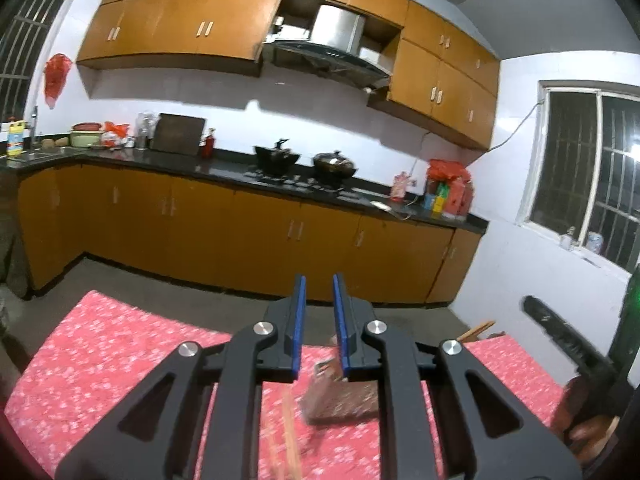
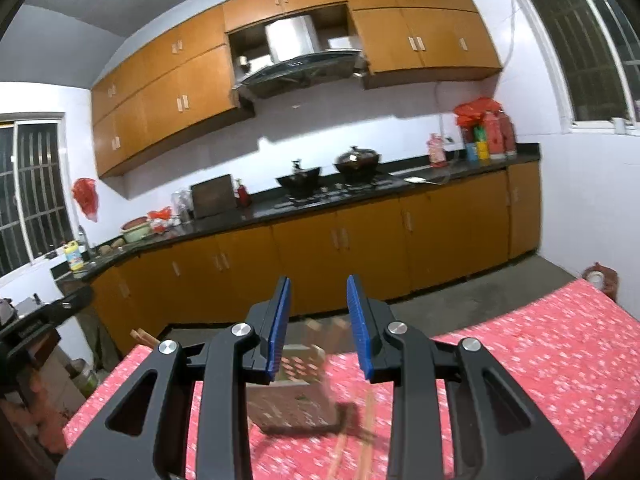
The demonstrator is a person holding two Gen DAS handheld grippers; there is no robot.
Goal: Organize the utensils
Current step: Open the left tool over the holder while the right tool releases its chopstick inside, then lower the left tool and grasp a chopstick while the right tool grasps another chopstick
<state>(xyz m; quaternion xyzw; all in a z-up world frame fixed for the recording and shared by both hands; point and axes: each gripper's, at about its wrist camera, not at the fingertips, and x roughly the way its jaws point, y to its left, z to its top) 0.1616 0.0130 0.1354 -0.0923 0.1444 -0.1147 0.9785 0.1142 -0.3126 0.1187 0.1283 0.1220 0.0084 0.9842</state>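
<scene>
A brown perforated utensil holder (image 1: 340, 396) stands on the red flowered tablecloth (image 1: 120, 360), just under and beyond my left gripper (image 1: 319, 280). The blue pads stand a narrow gap apart with nothing between them. Blurred wooden chopsticks (image 1: 289, 432) lie on the cloth below the left gripper. In the right wrist view the same holder (image 2: 296, 392) sits below my right gripper (image 2: 318, 280), whose jaws stand open and empty above it. Chopsticks (image 2: 366, 420) lie on the cloth (image 2: 540, 360) to the holder's right.
Beyond the table runs a black counter (image 1: 224, 168) with orange cabinets, two woks (image 1: 334, 164) and a cutting board (image 1: 178, 134). Wooden sticks (image 1: 476, 330) poke up at the table's far right corner. A black device (image 1: 560, 336) is at the right edge.
</scene>
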